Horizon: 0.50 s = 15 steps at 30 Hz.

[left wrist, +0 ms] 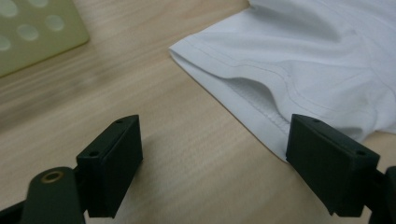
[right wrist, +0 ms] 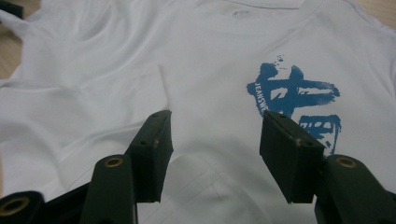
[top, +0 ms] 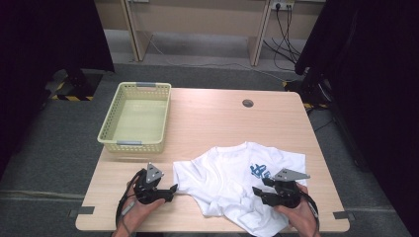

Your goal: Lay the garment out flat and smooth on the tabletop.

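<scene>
Status: I judge the work on the white T-shirt (top: pixel 232 180) barely begun. It lies rumpled and unfolded on the near half of the table (top: pixel 217 116). My left gripper (top: pixel 170 190) is released beside a sleeve hem; my right gripper (top: pixel 258 191) hovers above the fabric, jaws apart, grasping nothing. The yellow basket (top: pixel 109 129) at far left holds nothing.

Light wooden table (top: pixel 207 123) with a yellow-green basket (top: pixel 136 117) and a crumpled white T-shirt (top: pixel 232 182), apparently flat
</scene>
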Tool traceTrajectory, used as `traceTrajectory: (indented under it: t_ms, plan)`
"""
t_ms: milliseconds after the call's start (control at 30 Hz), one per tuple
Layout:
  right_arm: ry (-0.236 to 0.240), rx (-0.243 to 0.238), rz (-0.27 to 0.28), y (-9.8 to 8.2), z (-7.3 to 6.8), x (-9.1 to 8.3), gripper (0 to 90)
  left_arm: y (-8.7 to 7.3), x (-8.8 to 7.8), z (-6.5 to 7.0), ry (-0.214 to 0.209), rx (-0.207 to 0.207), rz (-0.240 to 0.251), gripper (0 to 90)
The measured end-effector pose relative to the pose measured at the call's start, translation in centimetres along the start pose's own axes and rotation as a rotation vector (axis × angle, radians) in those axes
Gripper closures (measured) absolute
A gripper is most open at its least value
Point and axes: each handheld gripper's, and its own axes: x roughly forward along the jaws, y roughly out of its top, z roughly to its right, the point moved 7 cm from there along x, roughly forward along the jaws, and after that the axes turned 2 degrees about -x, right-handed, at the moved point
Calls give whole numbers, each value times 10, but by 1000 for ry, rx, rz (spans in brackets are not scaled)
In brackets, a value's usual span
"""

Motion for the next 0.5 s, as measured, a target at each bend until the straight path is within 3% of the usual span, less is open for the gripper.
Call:
traceTrajectory:
  t_ms: [100, 200, 367, 433, 500]
  plan:
    - [-6, 2, -22, 3, 5, 12, 414, 3, -9, 7, 8, 76, -16, 249]
    - [-20, 5, -41, 11, 10, 28, 399, 26, -8, 24, -14, 94, 29, 230]
    - [-53, 19, -48, 18, 21, 40, 374, 36, 11, 33, -58, 96, 14, 226]
    - [-54, 22, -45, 19, 22, 41, 374, 34, 18, 32, -74, 75, -10, 226]
    - [-52, 24, -47, 20, 24, 42, 374, 27, 23, 29, -80, 82, -61, 225]
